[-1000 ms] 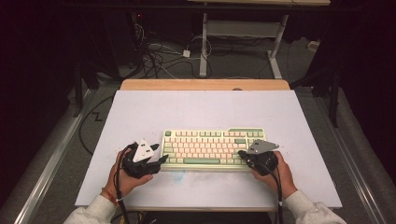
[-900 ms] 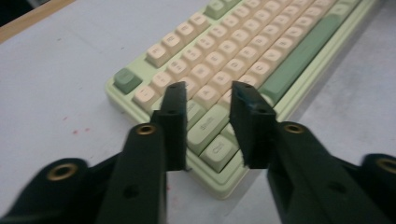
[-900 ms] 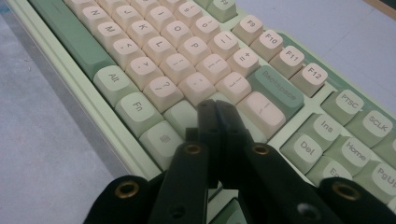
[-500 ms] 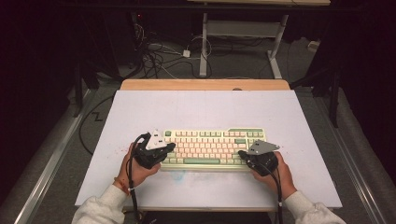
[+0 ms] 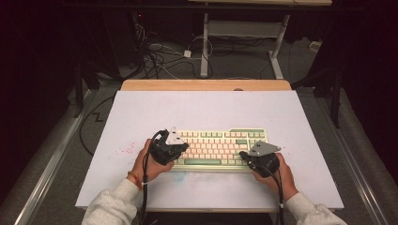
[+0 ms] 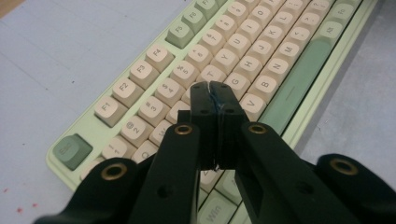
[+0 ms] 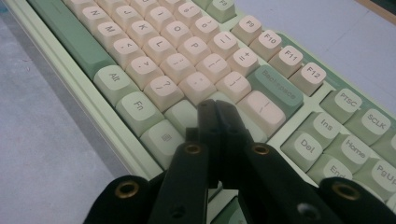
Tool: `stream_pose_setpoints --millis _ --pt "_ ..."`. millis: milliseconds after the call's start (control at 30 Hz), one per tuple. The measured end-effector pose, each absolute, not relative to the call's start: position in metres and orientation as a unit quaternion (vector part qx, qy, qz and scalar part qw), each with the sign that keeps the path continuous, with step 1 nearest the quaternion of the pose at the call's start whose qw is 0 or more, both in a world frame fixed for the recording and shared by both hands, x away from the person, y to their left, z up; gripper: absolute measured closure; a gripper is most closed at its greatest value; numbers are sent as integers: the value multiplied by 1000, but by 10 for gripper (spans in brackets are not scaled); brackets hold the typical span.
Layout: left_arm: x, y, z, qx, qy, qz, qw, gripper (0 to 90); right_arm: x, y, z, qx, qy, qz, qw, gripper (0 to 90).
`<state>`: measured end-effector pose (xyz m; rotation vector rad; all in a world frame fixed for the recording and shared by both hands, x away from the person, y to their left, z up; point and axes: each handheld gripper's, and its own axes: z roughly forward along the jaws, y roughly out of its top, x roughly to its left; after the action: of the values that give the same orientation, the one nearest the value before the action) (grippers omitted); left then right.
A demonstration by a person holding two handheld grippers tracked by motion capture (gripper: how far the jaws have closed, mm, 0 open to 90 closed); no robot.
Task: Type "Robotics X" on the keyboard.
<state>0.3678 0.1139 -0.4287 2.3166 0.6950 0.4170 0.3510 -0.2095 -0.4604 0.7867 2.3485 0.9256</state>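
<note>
A pale green keyboard [image 5: 220,147] with cream and green keys lies near the table's front edge. My left gripper [image 5: 180,149] hovers over its left part, jaws pressed together with nothing between them; in the left gripper view the gripper [image 6: 210,88] tips sit over the cream letter keys [image 6: 243,60] near the F and G keys. My right gripper [image 5: 244,154] is over the keyboard's right part, also shut and empty; in the right gripper view the gripper [image 7: 215,105] tips are above the keys just below the Backspace key [image 7: 275,88].
The keyboard rests on a white table [image 5: 206,112] with a wooden strip [image 5: 206,85] along its far edge. Faint red specks [image 5: 126,151] mark the surface left of the keyboard. Cables [image 5: 159,56] and a desk frame [image 5: 244,33] lie on the floor beyond.
My left gripper moved right, from beside the keyboard's left end to over its left keys. The right gripper stayed in place.
</note>
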Motion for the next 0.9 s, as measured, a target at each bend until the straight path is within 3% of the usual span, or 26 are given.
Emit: stream_pose_setpoints --millis 900 --pt "402 84 -446 902 279 150 294 853 351 -209 -461 287 861 339 247 900"
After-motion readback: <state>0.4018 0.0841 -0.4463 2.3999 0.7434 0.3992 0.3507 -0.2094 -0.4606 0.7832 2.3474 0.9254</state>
